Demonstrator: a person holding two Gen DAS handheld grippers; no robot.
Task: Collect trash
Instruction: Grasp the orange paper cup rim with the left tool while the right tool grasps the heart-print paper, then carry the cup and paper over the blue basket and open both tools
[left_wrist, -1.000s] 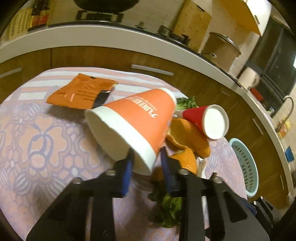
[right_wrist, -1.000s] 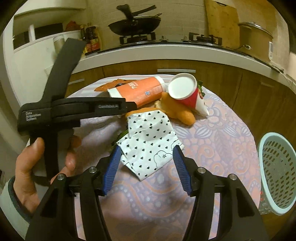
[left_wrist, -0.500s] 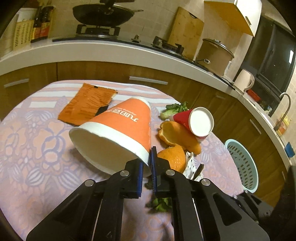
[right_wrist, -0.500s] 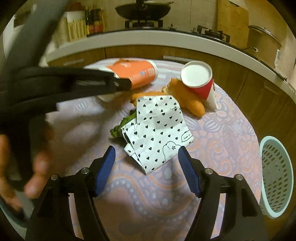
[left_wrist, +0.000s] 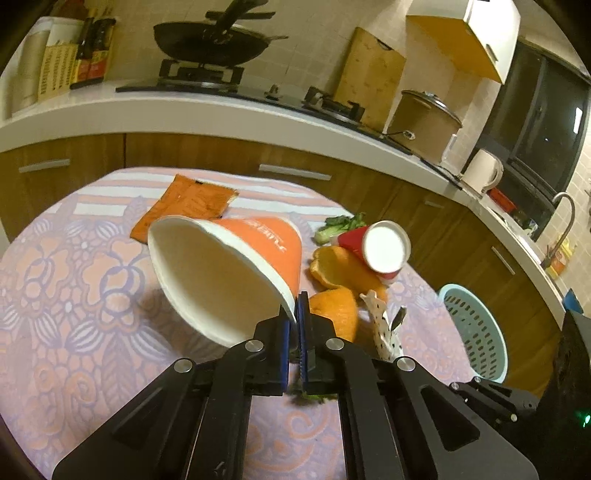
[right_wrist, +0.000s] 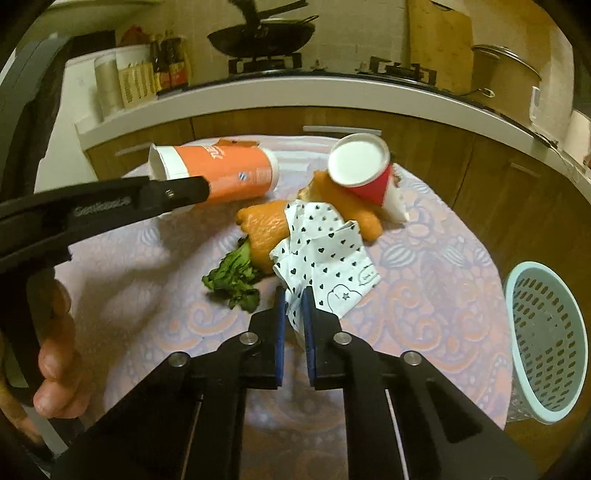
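Observation:
My left gripper (left_wrist: 294, 314) is shut on the rim of a large orange paper cup (left_wrist: 229, 266) and holds it tilted above the table; the cup also shows in the right wrist view (right_wrist: 221, 173). My right gripper (right_wrist: 293, 299) is shut on the near edge of a white heart-print paper napkin (right_wrist: 321, 254). Orange peels (right_wrist: 266, 232), a red paper cup (right_wrist: 360, 170) lying on its side and green leaves (right_wrist: 236, 275) lie around the napkin. An orange wrapper (left_wrist: 184, 203) lies at the table's far side.
A pale blue mesh basket (right_wrist: 546, 332) stands below the table's right edge, also in the left wrist view (left_wrist: 472, 332). The round table has a patterned cloth (right_wrist: 177, 295). A kitchen counter (left_wrist: 221, 107) with a stove and wok runs behind.
My left gripper closed on the orange cup's rim and lifted it. My right gripper moved forward and closed on the napkin's edge.

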